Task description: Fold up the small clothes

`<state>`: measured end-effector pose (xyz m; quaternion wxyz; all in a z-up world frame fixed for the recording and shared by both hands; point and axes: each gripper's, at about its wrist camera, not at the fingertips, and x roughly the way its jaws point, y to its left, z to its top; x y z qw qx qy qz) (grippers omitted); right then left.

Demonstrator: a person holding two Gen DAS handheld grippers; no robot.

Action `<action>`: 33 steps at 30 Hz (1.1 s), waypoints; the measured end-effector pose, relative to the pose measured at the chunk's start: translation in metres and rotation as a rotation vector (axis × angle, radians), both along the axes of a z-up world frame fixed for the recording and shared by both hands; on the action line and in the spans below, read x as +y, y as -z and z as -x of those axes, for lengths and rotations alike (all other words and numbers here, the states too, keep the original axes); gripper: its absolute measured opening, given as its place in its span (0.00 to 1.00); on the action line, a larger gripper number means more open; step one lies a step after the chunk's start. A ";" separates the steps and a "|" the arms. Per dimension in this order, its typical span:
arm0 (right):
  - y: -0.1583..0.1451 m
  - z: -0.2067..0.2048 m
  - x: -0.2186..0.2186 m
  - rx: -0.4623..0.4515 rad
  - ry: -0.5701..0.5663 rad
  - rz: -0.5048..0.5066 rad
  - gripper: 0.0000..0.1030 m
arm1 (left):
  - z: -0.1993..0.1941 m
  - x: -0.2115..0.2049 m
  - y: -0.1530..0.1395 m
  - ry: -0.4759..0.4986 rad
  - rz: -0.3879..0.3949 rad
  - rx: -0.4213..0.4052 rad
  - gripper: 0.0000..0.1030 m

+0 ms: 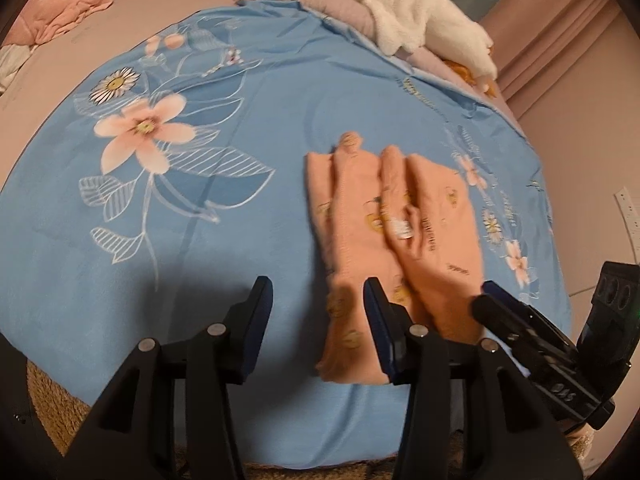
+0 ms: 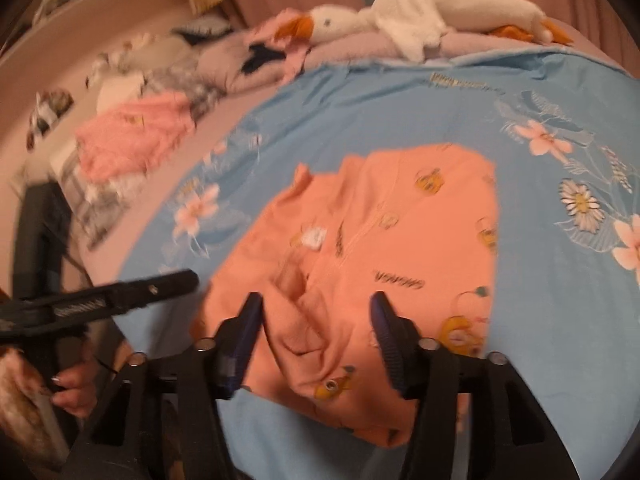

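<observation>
Peach clothes [image 2: 384,248] lie long-ways just ahead of both wide, empty tongs, right gripper [image 2: 316,312] right over them, left gripper [image 1: 316,300] beside their edge.

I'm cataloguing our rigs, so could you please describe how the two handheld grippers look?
Both the left gripper and the right gripper are matte black plastic frames with silver pivot bolts. Their fingers carry dark blue ribbed pads. White lettering marks the right gripper's side.
</observation>
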<state>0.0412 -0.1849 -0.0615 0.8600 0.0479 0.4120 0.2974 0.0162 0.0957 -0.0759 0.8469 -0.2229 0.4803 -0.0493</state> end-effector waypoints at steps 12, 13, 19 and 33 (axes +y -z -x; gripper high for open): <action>-0.007 -0.001 -0.071 -0.023 0.266 -0.064 0.68 | -0.036 -0.052 -0.013 0.201 0.097 -0.020 0.66; -0.006 0.000 -0.075 -0.019 0.281 -0.060 0.68 | -0.041 -0.059 -0.009 0.214 0.080 -0.005 0.66; 0.004 0.005 -0.088 0.001 0.321 -0.043 0.68 | -0.066 -0.085 0.013 0.294 0.090 0.072 0.66; 0.017 0.004 -0.089 0.049 0.343 -0.033 0.68 | -0.076 -0.096 0.023 0.219 0.098 0.082 0.11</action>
